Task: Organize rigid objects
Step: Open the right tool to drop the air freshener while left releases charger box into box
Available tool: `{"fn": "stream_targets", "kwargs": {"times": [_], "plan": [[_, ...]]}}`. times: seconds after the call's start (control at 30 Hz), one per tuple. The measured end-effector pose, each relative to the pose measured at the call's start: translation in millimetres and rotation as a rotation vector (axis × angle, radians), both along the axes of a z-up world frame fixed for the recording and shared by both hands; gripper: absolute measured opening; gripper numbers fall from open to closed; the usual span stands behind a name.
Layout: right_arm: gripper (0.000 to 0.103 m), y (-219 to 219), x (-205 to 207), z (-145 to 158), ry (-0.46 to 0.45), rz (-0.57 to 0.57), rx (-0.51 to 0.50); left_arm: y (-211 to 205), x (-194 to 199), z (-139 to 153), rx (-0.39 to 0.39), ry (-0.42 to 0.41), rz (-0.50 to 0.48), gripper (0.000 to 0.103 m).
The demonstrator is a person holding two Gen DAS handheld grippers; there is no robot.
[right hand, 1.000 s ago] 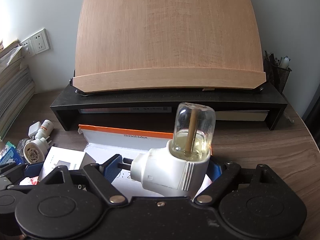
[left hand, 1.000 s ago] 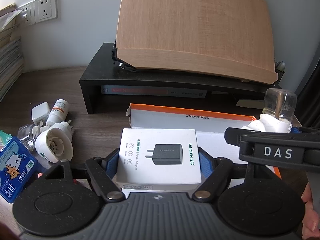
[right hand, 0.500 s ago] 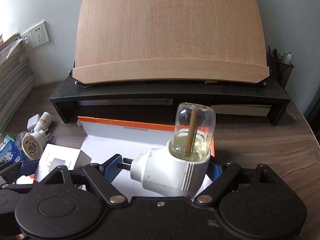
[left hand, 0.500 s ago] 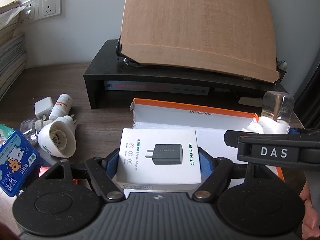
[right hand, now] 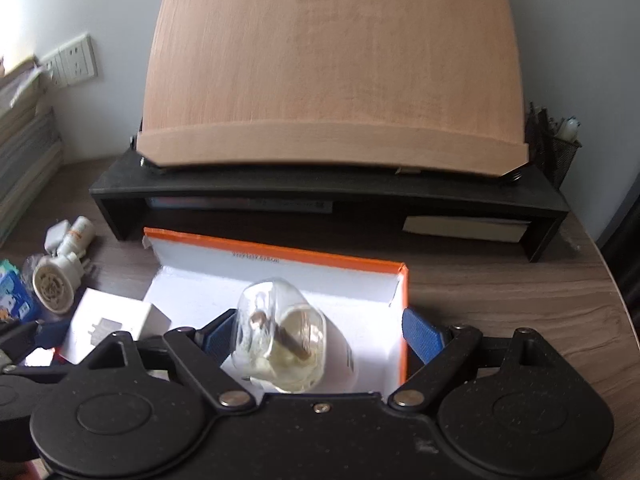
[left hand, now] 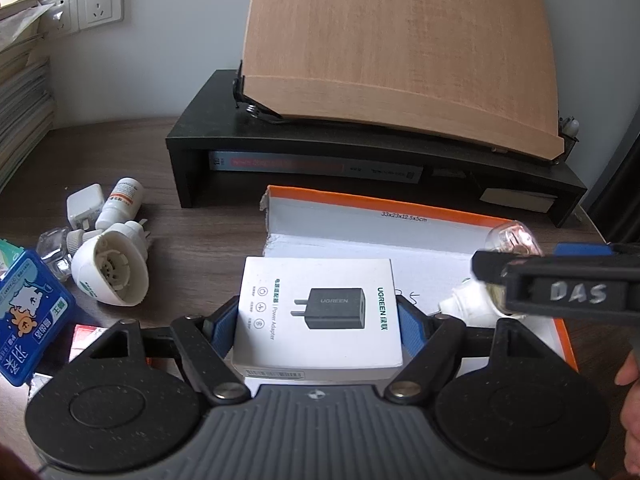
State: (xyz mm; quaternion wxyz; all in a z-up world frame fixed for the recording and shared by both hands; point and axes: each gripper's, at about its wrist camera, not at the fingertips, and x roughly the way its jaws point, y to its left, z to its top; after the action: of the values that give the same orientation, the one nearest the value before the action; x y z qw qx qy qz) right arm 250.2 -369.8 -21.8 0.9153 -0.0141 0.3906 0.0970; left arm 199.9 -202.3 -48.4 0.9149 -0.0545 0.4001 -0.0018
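The left gripper [left hand: 318, 316] has its jaws closed on the two sides of a white charger box [left hand: 318, 312], held flat at the near-left edge of the orange-rimmed cardboard box [right hand: 400, 304]; whether the charger box rests on anything underneath cannot be told. The right gripper [right hand: 318, 332] has its jaws spread wide, both blue pads clear of the white plug-in vaporizer [right hand: 288, 344], which lies tipped inside the cardboard box with its clear bottle pointing toward the box's left wall. In the left wrist view the same vaporizer [left hand: 476, 300] shows partly hidden behind the right gripper's body, on the white floor of the cardboard box. To the left of the cardboard box, on the dark wood bench [left hand: 192, 248], lie a white round plug-in unit [left hand: 112, 272], a blue printed packet [left hand: 28, 316], a small white bottle [left hand: 120, 204] and a white plug adapter [left hand: 84, 204], clustered close together. Behind the cardboard box stands a black monitor riser [right hand: 320, 196] with a tilted wooden board [right hand: 332, 60] on top. To the riser's right stands a black mesh pen holder [right hand: 556, 152]. Wall sockets [left hand: 100, 0] sit on the wall far left of the riser.
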Motion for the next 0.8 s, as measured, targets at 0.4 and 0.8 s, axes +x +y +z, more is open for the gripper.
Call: {"fn": "stream_targets", "kwargs": {"times": [0.4,0.8], "plan": [[0.102,-37,-32,30,-0.144,-0.089,0.082,-21,7,-5,-0.032,0.005,-0.087,0.080],[0.102,-34,-69,36,-0.145,-0.126,0.078,-15,-14,8,-0.042,0.012,-0.102,0.090]]}}
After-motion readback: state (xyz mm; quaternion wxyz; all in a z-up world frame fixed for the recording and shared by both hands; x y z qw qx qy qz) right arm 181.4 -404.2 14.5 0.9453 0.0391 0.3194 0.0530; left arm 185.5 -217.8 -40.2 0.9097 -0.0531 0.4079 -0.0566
